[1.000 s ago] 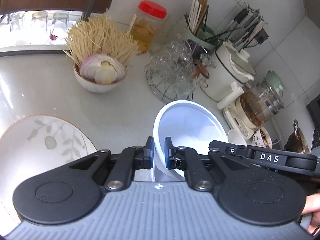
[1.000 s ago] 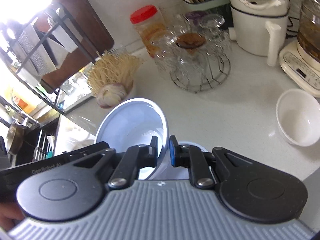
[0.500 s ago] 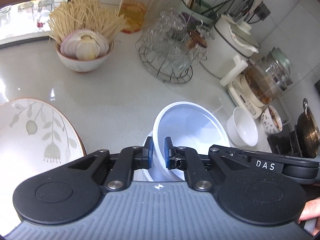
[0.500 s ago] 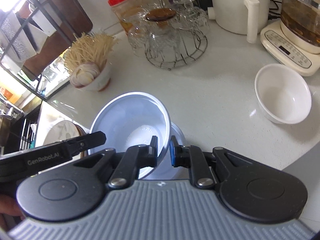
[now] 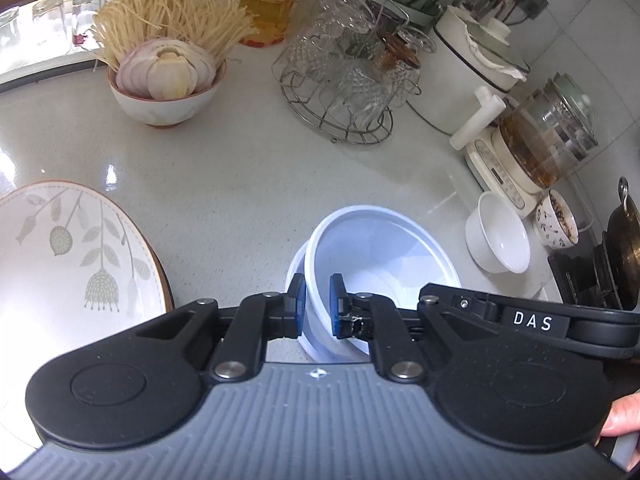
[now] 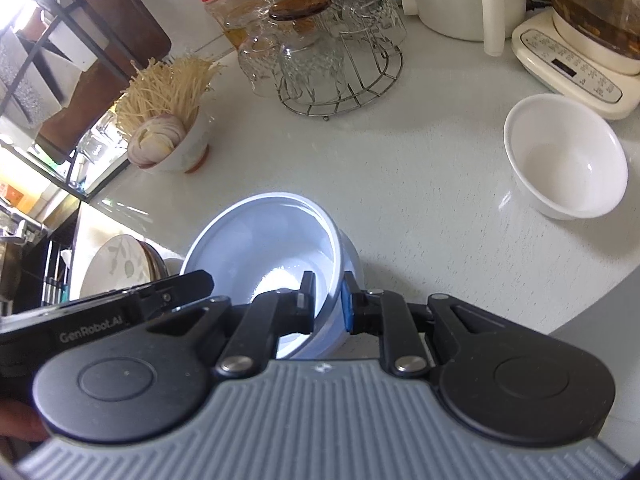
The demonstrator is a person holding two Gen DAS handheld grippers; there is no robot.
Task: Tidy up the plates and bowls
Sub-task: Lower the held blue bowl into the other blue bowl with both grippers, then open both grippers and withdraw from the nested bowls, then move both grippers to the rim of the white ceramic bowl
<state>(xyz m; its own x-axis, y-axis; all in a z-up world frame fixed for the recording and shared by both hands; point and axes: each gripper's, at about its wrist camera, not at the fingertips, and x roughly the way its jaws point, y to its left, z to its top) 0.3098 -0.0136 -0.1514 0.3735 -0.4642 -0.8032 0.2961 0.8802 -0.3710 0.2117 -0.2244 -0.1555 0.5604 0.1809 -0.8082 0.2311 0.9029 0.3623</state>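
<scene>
A pale blue bowl (image 5: 380,248) is held tilted over the white counter by both grippers, one on each side of its rim. A second pale rim shows just under it. My left gripper (image 5: 317,306) is shut on its near left rim. My right gripper (image 6: 327,300) is shut on its right rim; the bowl also shows in the right wrist view (image 6: 264,236). A leaf-patterned plate (image 5: 68,256) lies at the left, on top of a brown-rimmed one. A small white bowl (image 6: 564,156) stands empty at the right, also in the left wrist view (image 5: 498,238).
A bowl of noodles and onion (image 5: 166,80) stands at the back left. A wire rack of glasses (image 5: 348,80), a red-lidded jar (image 6: 228,8), a white pot (image 5: 468,76) and a glass kettle (image 5: 536,148) line the back. A patterned cup (image 5: 558,220) and dark pot (image 5: 624,256) stand at the right.
Both grippers have pulled back and down with the blue bowl, so more counter, the plate and the small white bowl came into view. Both grips stay shut on the rim.
</scene>
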